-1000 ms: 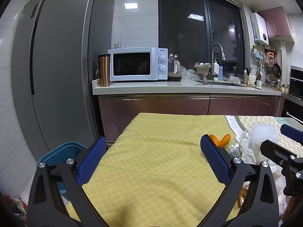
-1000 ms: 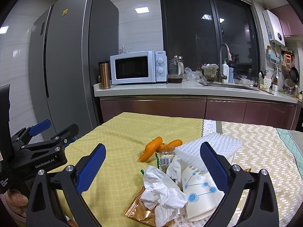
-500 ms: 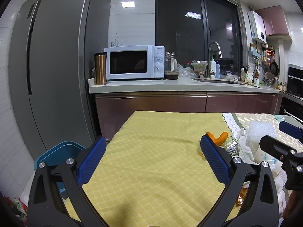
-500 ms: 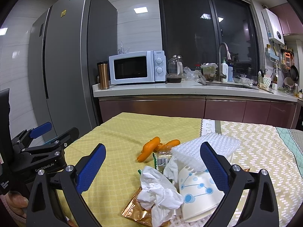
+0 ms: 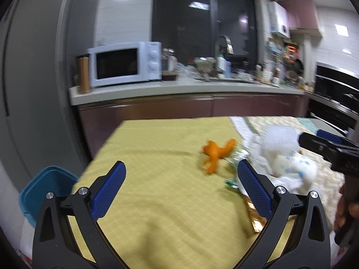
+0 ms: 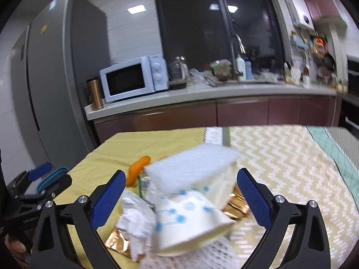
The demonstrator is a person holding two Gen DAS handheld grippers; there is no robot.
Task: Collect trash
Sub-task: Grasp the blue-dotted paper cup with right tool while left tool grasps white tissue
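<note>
Your right gripper (image 6: 179, 195) has its jaws spread wide around the white paper cup with blue dots (image 6: 190, 215), not gripping. Your left gripper (image 5: 180, 189) is likewise agape, empty, over the yellow-clothed counter (image 5: 157, 201). The trash heap sits clustered, presumably for collection; a blue plastic bin (image 5: 44, 186) waits beside the counter.

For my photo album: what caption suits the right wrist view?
Open right gripper nears a paper cup, foam sheet and crumpled tissue on the kitchen table.

White microwave (image 6: 134, 80) on counter (image 6: 202, 94); grey fridge (image 6: 56, 74), dark window (image 6: 215, 29)
</note>
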